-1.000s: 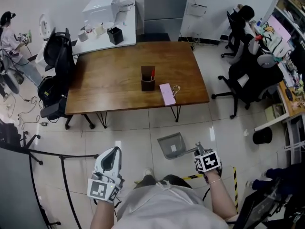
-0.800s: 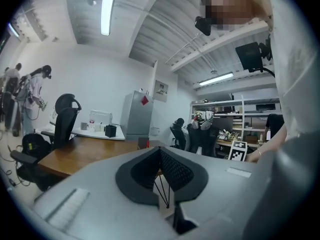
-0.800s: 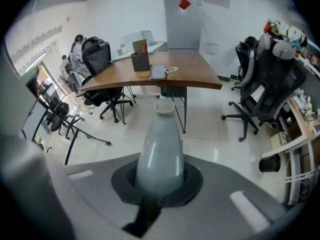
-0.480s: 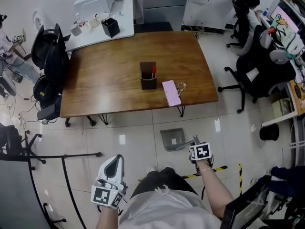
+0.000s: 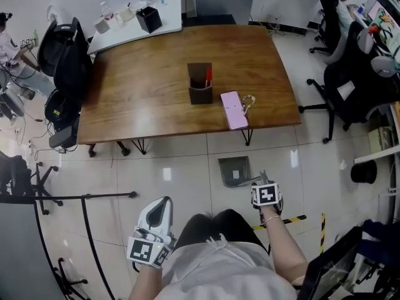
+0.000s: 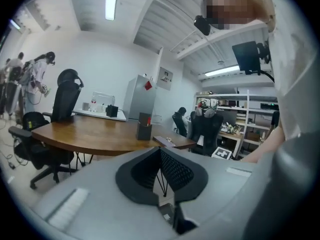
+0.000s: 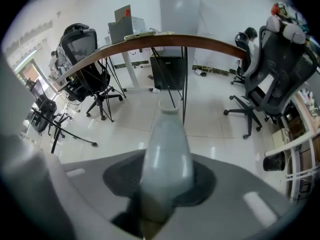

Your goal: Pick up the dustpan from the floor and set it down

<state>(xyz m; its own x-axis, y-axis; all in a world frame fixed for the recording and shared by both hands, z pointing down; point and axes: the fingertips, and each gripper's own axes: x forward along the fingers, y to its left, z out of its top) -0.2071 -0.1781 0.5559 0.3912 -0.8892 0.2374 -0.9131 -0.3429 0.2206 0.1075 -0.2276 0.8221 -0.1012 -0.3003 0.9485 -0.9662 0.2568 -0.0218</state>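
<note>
Zero load, left fingers (image 6: pixel 142 171) together | right fingers (image 7: pixel 120 180) opening, dustpan handle (image 7: pixel 167 156) between them

Between the opening jaws of the right gripper (image 7: pixel 165 176), the dustpan handle (image 7: pixel 167 134) is blurred and cut off below; the pan beyond seems hidden behind it.

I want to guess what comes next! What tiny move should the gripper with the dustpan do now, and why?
Probably finish letting go, then lift the right gripper straight up and away. The dustpan looks to lie flat on the floor by the table, and the jaws are opening with its handle between them, so a sideways pull might drag it.
</note>
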